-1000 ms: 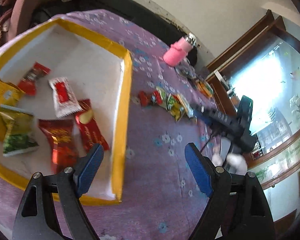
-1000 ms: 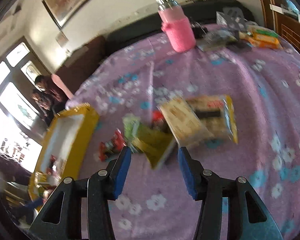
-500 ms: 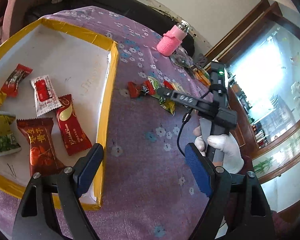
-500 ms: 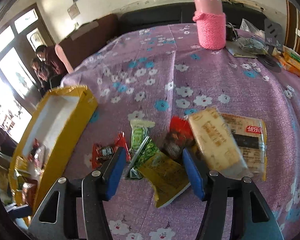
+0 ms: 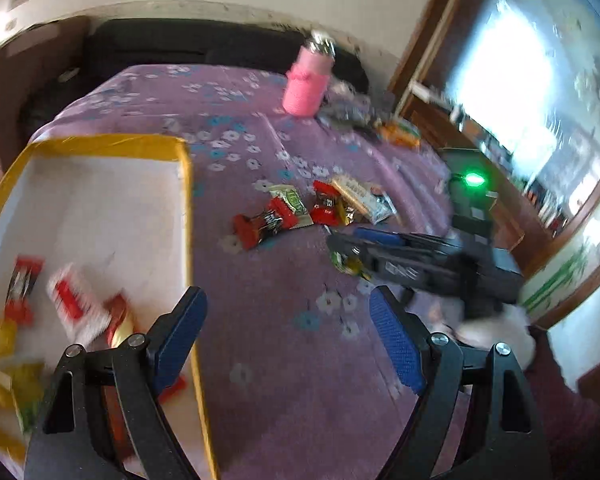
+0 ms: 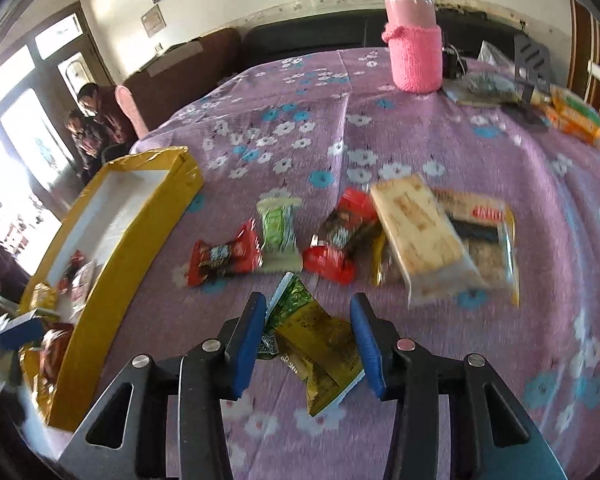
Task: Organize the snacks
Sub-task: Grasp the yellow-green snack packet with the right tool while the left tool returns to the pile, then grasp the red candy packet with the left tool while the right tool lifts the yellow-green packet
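Right wrist alone shows green-yellow packet (image 6: 314, 340) between open right claw (image 6: 310, 340).

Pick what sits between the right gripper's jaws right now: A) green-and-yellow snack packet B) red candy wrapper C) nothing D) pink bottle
A: in the right wrist view the green-and-yellow snack packet lies on the purple tablecloth between the open jaws of the right gripper, which do not appear to be clamped on it yet.

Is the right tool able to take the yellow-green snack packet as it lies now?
Probably yes. The right tool is open, and the yellow-green snack packet lies on the purple cloth between its fingers, with no other snack covering it.
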The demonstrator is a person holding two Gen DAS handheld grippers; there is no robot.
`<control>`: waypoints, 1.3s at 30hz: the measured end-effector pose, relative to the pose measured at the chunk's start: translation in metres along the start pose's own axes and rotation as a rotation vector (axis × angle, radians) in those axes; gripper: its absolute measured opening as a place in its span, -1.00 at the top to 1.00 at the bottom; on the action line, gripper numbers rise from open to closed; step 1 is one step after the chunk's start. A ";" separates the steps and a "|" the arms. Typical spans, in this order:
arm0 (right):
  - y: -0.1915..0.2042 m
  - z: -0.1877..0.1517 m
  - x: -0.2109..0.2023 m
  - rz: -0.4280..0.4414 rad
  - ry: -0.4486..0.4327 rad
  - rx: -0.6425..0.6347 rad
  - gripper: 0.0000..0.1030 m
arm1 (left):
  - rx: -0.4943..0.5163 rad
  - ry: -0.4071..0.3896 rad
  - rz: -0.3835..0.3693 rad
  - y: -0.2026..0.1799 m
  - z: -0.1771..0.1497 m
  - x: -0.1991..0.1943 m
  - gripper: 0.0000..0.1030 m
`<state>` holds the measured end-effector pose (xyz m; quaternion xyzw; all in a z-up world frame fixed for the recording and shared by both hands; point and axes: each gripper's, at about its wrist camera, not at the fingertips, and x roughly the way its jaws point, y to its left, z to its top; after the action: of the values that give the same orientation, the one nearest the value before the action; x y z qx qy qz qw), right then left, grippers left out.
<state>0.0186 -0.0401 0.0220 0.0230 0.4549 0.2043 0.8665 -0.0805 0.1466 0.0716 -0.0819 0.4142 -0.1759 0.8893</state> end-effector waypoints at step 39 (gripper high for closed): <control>0.001 -0.028 -0.010 0.029 0.106 -0.240 -0.62 | 0.347 0.247 0.140 -0.047 0.038 0.121 0.66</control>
<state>-0.0087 -0.0466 0.0135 -0.0853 0.4720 0.2706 0.8347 0.0089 0.0573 0.0242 0.1233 0.4882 -0.1912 0.8426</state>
